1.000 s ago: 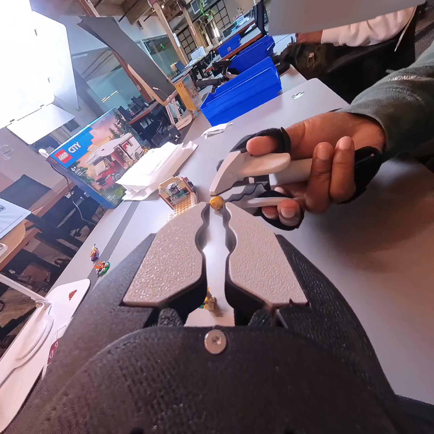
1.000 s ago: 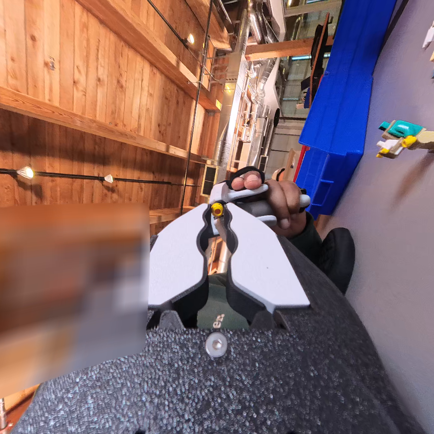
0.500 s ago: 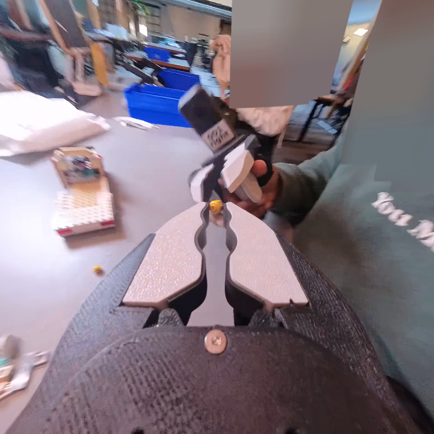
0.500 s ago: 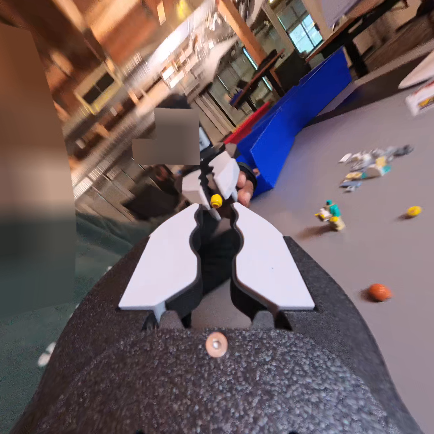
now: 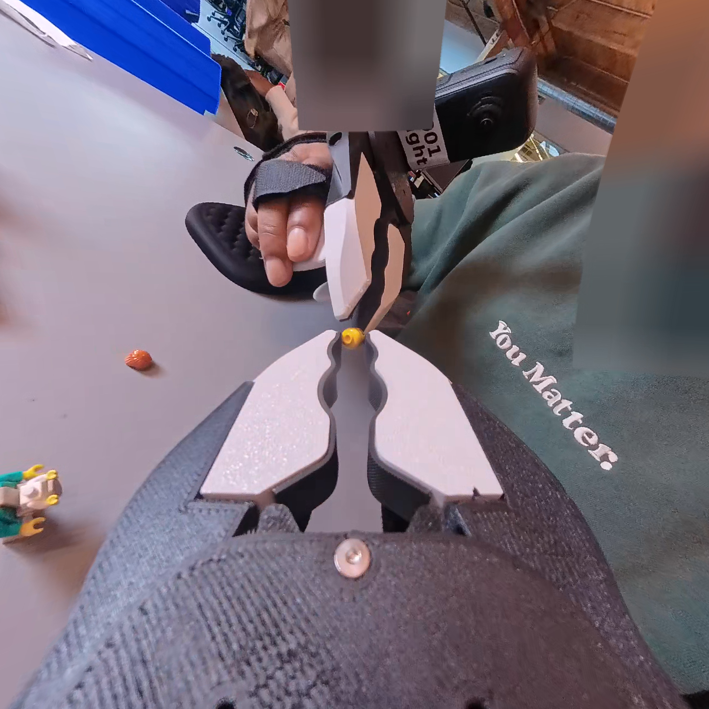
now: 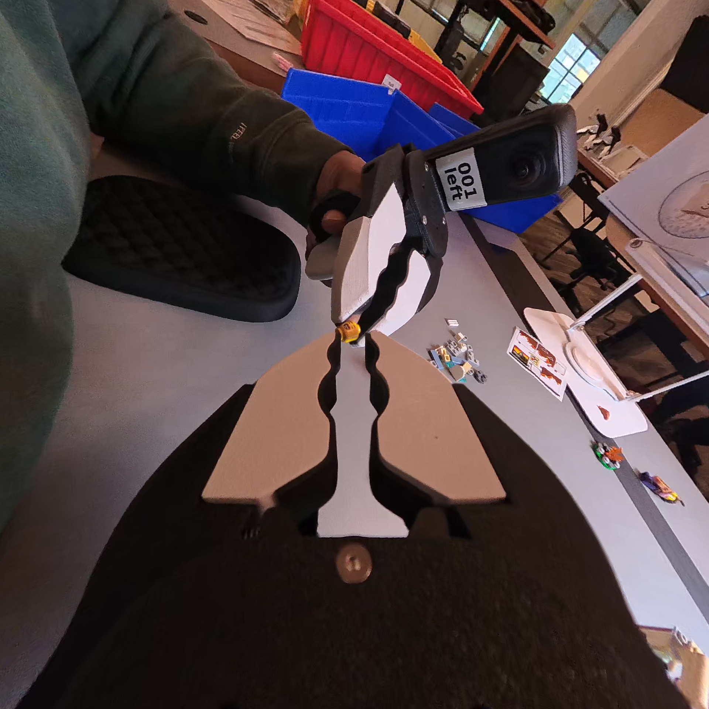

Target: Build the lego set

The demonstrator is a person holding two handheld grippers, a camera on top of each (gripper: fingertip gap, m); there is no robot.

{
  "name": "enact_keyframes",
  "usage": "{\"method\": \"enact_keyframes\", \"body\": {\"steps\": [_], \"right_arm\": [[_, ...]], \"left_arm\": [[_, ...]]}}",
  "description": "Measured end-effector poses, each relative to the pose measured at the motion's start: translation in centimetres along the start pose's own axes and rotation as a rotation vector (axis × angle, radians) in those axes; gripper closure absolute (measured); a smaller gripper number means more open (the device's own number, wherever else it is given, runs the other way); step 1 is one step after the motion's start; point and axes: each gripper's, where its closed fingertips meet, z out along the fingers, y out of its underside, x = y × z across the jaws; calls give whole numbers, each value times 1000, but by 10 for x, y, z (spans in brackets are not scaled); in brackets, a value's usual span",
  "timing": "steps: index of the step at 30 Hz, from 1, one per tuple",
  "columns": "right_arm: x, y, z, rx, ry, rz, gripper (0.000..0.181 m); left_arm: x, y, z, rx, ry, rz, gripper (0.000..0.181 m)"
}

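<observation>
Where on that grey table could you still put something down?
The table is bare between the black pad and the loose brick pile. Another bare patch lies around the orange piece. It is crowded from that pile to the sticker sheet and white lamp base.

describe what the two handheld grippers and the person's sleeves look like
Both grippers have two pale grey, grainy-textured fingers with wavy black inner edges, set in a black textured body with a silver screw. The left gripper and right gripper each carry a black camera bearing a grey label. Black straps loop over the person's fingers. The person wears a dark green sweatshirt with white lettering.
</observation>
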Motion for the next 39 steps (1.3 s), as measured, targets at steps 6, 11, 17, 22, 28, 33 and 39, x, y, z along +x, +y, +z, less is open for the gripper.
{"method": "enact_keyframes", "body": {"steps": [6, 11, 17, 22, 28, 33, 39], "right_arm": [[-2, 0, 4, -22, 21, -95, 169], [-1, -4, 4, -19, 42, -113, 170], [27, 1, -2, -22, 205, -34, 170], [37, 7, -3, -61, 291, -51, 170], [46, 11, -5, -119, 385, -152, 170], [48, 8, -6, -136, 433, -220, 169], [49, 6, -5, -138, 451, -246, 170]], "left_arm": [[1, -1, 0, 14, 21, -24, 170], [4, -5, 0, 41, 42, -37, 170], [-15, -19, -10, 183, -35, -112, 167], [-27, -29, -8, 270, -97, -152, 165], [-30, -36, -6, 351, -108, -182, 172], [-28, -40, -6, 397, -80, -174, 169], [-28, -41, -5, 414, -99, -148, 171]]}}
